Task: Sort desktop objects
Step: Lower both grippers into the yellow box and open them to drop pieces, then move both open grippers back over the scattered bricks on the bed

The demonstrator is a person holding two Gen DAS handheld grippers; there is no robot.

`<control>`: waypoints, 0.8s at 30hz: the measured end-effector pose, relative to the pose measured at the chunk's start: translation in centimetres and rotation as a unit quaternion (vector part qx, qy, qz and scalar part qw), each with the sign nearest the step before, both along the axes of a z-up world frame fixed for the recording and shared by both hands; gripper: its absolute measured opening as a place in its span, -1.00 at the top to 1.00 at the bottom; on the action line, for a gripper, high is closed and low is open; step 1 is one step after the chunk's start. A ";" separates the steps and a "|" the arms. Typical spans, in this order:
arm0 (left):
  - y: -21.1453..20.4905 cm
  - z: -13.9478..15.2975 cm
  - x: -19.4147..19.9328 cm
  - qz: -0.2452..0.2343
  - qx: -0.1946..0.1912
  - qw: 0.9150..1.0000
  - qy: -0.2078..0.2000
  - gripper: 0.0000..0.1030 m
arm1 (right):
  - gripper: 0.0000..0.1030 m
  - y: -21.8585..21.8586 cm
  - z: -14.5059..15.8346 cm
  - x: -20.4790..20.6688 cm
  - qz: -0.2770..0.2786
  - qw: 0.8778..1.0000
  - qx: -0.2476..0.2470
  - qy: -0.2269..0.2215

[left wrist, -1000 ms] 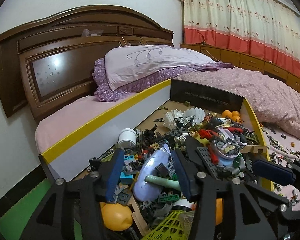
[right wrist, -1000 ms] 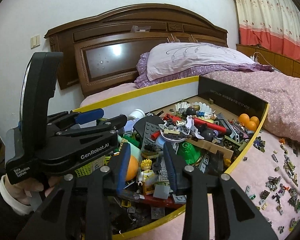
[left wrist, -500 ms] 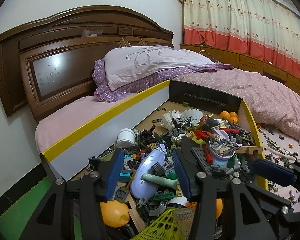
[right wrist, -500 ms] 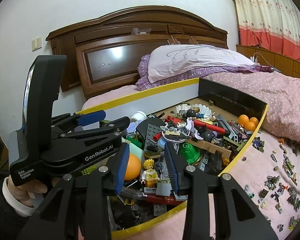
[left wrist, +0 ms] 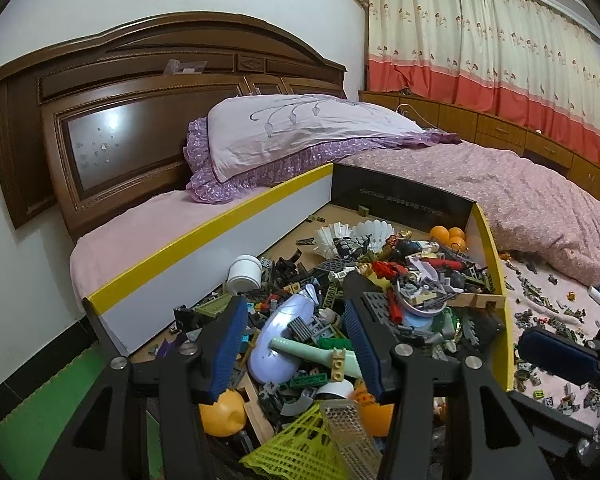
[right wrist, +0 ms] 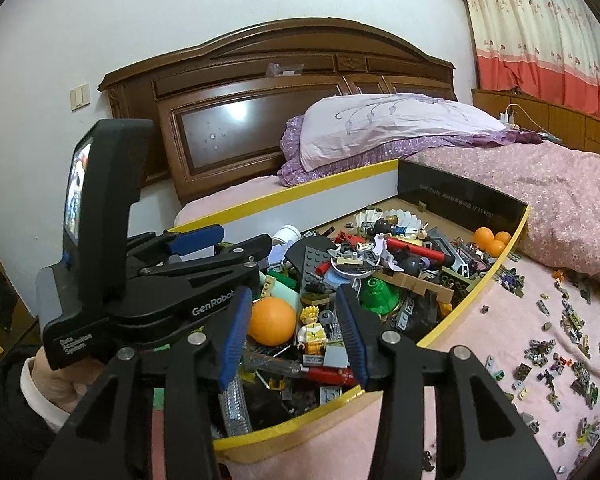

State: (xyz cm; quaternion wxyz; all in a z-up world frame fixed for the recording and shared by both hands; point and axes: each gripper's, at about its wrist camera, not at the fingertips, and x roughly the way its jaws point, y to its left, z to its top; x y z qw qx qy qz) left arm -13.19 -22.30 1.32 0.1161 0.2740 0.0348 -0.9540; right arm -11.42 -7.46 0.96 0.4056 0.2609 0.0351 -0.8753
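Nearest the cameras, the right gripper hung over the near corner of the yellow-rimmed cardboard box. Its jaws had just been opening and stood apart, gripping nothing; below the gap lay a yellow-haired toy minifigure and an orange plastic ball. The left gripper was spread wide and empty above a pale lilac oval plastic shell and a mint-green plastic handle.

The box held a dense, unsorted heap of dark building bricks, with white feathered shuttlecocks and three small orange balls towards its far end.

Beyond the box, a scatter of small brick pieces lay on the pink bedsheet. Whether that scatter was a sorted group could not be determined.

By this evidence, sorting was at an early stage, with most of the contents still to be removed.
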 end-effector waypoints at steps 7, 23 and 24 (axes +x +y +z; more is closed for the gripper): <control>1.1 -0.1 0.8 -0.005 0.006 1.000 -0.004 -0.02 | 0.00 2.1 0.0 1.2 -0.016 1.000 -0.006 -0.015; 7.7 0.3 4.1 -0.075 0.044 0.996 -0.001 -0.02 | -0.26 9.4 0.2 5.2 -0.081 0.996 -0.012 -0.019; 8.5 0.4 4.3 -0.083 0.044 0.996 -0.001 -0.02 | -0.27 10.3 0.1 5.6 -0.088 0.996 -0.011 -0.018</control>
